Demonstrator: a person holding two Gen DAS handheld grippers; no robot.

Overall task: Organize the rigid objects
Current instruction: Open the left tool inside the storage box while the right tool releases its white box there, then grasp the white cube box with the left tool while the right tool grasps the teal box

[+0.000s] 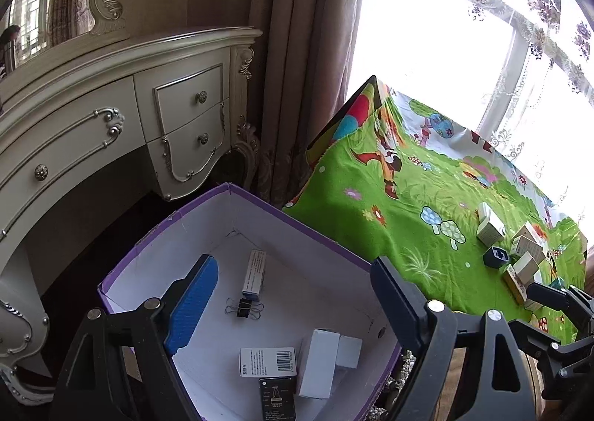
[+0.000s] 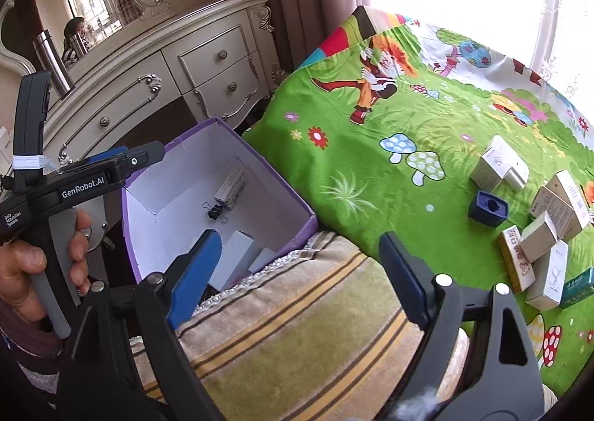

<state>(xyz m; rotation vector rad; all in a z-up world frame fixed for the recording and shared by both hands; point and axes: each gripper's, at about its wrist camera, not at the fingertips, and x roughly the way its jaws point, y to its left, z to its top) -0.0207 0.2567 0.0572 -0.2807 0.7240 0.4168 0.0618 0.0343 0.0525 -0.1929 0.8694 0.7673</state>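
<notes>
Bright green cartoon-printed cloth (image 2: 371,168) covers the bed where a cluster of small cardboard boxes (image 2: 549,235) lies beside a dark blue plastic sharpener-like block (image 2: 488,206). Just left of it, an open purple cardboard box with a white inside (image 1: 297,231) holds a black binder clip (image 1: 244,306) and several small white cartons (image 1: 319,361). Above this box the left gripper (image 1: 293,302) hangs with its fingers wide and empty. Over a striped beige towel (image 2: 297,320), the right gripper (image 2: 297,272) also has its fingers wide, holding nothing.
</notes>
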